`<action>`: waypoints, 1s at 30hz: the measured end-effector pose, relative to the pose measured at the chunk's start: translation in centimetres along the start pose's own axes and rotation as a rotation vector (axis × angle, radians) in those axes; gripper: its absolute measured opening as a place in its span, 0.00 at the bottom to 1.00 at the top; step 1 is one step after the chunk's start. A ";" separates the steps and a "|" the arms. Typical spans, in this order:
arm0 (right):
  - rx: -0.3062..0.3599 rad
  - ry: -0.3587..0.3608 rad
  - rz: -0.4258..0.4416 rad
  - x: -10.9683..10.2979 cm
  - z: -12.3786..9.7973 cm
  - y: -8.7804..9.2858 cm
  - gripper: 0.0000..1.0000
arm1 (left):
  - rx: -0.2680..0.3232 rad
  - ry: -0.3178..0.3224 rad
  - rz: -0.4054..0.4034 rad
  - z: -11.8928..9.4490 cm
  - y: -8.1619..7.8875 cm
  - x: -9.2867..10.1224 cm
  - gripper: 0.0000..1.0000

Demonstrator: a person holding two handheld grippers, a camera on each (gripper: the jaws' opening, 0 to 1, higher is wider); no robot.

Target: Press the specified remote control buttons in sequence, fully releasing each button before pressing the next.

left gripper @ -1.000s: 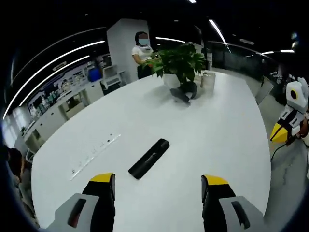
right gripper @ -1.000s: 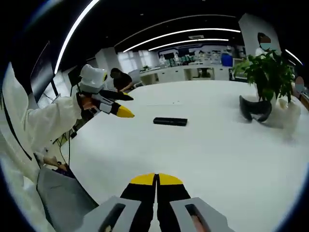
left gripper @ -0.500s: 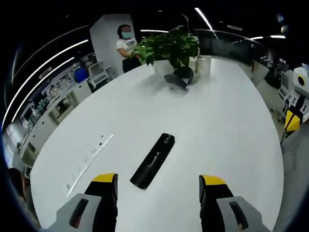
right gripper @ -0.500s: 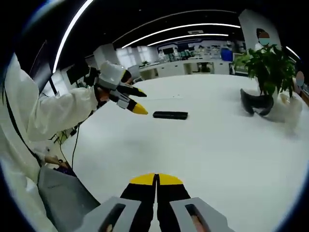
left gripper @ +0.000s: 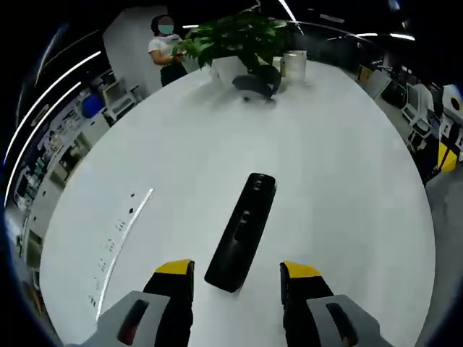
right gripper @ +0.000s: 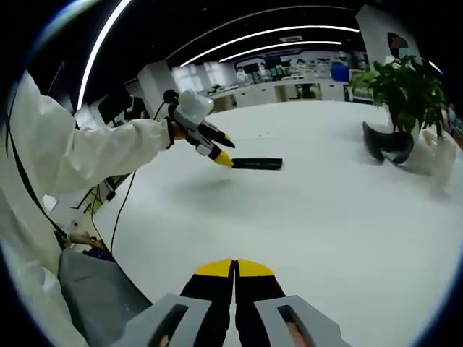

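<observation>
- The left gripper [left gripper: 236, 273] stands open, its two yellow-tipped jaws well apart and holding nothing.
- The remote control [left gripper: 241, 230] is a long black bar that lies flat on the white table [left gripper: 340, 181]. In the left gripper view its near end is between the two jaw tips, and I cannot tell if either jaw touches it.
- The remote points away from the gripper and leans a little to the right at its far end. Small buttons show on its top face, but they are too small to tell apart.
- In the right gripper view the left gripper [right gripper: 221, 155] comes in from the left, held by an arm in a white sleeve [right gripper: 87, 155]. Its yellow tip is just beside the left end of the remote control [right gripper: 257, 164].
- The right gripper [right gripper: 234, 269] is closed, its two yellow tips pressed together with nothing between them. It is over the near part of the table, well apart from the remote.
- At the far end of the table stands a green plant [left gripper: 242, 37] in a white pot [left gripper: 228, 69], with a dark curved object [left gripper: 255, 83] just beside it.
- A person [left gripper: 165, 49] in a white top stands behind the table, near the plant.
- A thin pale strip [left gripper: 123, 242] with small marks lies on the table, left of the remote.
</observation>
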State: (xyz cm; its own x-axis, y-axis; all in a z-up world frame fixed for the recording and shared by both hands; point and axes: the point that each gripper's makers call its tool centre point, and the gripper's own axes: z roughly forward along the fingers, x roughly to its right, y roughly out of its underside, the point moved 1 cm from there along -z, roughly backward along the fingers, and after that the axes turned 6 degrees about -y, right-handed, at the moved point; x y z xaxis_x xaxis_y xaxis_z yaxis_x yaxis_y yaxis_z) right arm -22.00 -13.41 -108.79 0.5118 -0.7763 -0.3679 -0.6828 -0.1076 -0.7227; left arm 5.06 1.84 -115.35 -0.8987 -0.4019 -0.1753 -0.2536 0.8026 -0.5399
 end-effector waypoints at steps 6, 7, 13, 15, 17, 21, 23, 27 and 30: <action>-0.019 -0.004 0.005 0.1 0.2 0.3 0.00 | -0.084 0.073 0.022 1.8 1.5 -0.2 0.41; -0.020 -0.005 0.005 0.1 0.2 0.3 0.00 | -0.090 0.077 0.026 2.0 1.7 -0.3 0.40; -0.039 -0.004 0.008 0.1 0.4 0.7 0.00 | -0.109 0.117 0.009 2.4 1.8 -0.9 0.29; -0.042 -0.001 0.005 0.2 0.4 0.6 0.00 | -0.119 0.153 0.037 2.2 1.8 -0.8 0.29; -0.040 -0.004 0.004 0.3 0.4 0.5 0.00 | -0.136 0.177 0.058 2.1 1.9 -0.8 0.28; -0.039 -0.005 -0.007 0.3 0.4 0.0 0.00 | -0.177 0.180 0.160 2.1 2.0 -1.1 0.24; -0.038 -0.010 -0.007 0.2 0.5 -0.1 0.00 | -0.194 0.181 0.196 2.1 2.0 -0.8 0.24; -0.033 -0.020 -0.013 -0.4 0.6 -0.2 0.00 | -0.195 0.178 0.192 2.2 1.9 -0.8 0.23; -0.031 -0.031 -0.019 -1.0 0.8 -0.3 0.00 | -0.176 0.176 0.214 2.1 2.0 -0.6 0.22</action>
State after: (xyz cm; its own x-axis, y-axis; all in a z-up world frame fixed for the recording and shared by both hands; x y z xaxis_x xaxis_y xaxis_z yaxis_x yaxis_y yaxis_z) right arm -21.92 -12.12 -108.67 0.5402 -0.7547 -0.3723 -0.6884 -0.1419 -0.7113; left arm 5.82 2.74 -118.09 -0.9825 -0.1457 -0.1158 -0.0963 0.9305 -0.3533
